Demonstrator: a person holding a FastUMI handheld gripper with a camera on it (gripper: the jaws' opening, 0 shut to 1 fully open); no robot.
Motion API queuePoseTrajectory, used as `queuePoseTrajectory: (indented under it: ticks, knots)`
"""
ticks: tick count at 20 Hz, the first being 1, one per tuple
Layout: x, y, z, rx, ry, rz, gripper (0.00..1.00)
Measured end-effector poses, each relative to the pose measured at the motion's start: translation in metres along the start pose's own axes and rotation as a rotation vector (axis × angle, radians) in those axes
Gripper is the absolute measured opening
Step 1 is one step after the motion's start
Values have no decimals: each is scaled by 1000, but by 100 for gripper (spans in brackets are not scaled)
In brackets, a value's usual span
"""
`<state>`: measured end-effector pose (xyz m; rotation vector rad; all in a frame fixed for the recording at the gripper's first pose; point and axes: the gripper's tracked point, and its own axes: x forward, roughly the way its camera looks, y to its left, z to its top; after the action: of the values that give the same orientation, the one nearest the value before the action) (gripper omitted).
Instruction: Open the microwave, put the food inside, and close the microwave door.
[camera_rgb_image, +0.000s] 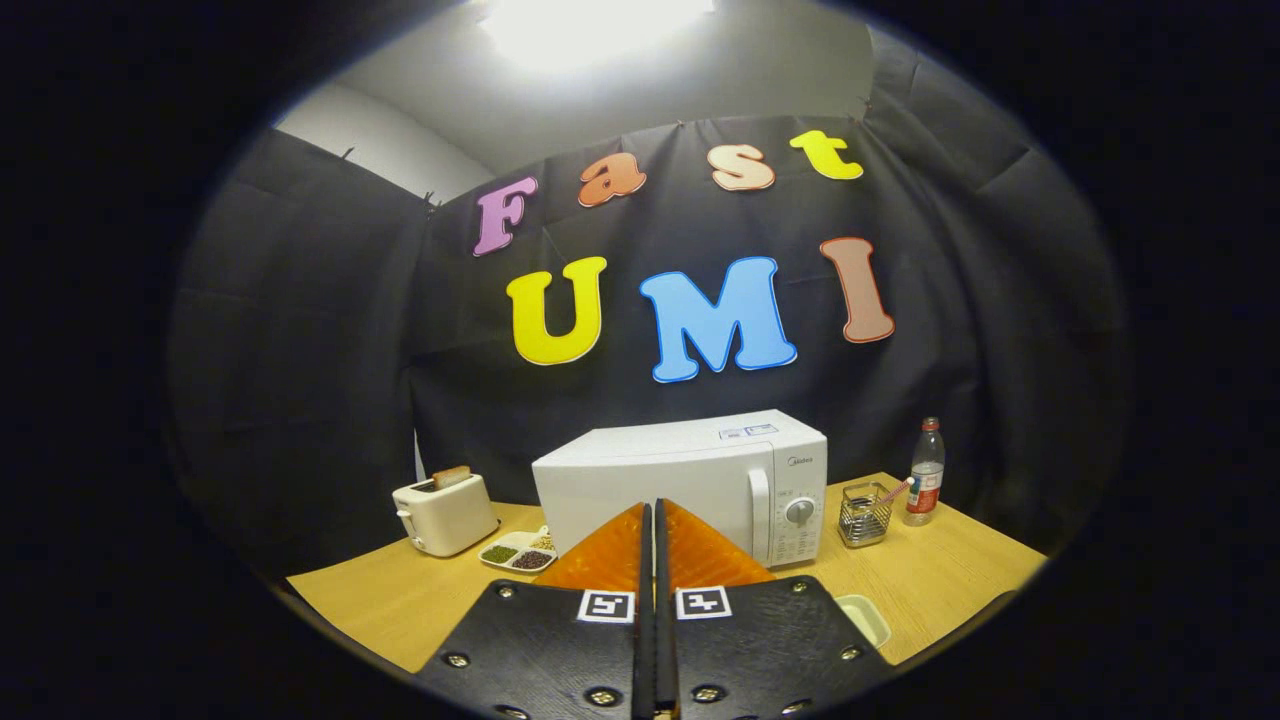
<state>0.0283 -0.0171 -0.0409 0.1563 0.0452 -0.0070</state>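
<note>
Gripper (655, 512) closed, empty; one microwave (690, 480), seemingly shut

We find one ceiling light (590, 25) blown out overhead, the microwave (690, 480) evenly lit and sharp, and edges bowed by fisheye.

Your claw (654, 520) points, fingers together with nothing between, at a white microwave (690, 480) with a pale grey dial. Left of the microwave you have a cream toaster (445, 515) holding a tan slice, and a white divided dish (518, 552) with green, dark brown and beige fillings. Right of the microwave stand a silvery wire holder (864, 513) and a clear bottle (925, 472) with red cap and red label. The tabletop (380, 600) is light wood-toned.
</note>
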Motion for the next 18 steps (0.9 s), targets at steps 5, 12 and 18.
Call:
queuePoseTrajectory:
  ticks: [5,12,18]
  knots:
    - [-8,-7,17,-35,84,2,1]
    - [-16,-33,17,-10,36,-29,1]
    - [-34,-37,31,-43,5,-72,1]
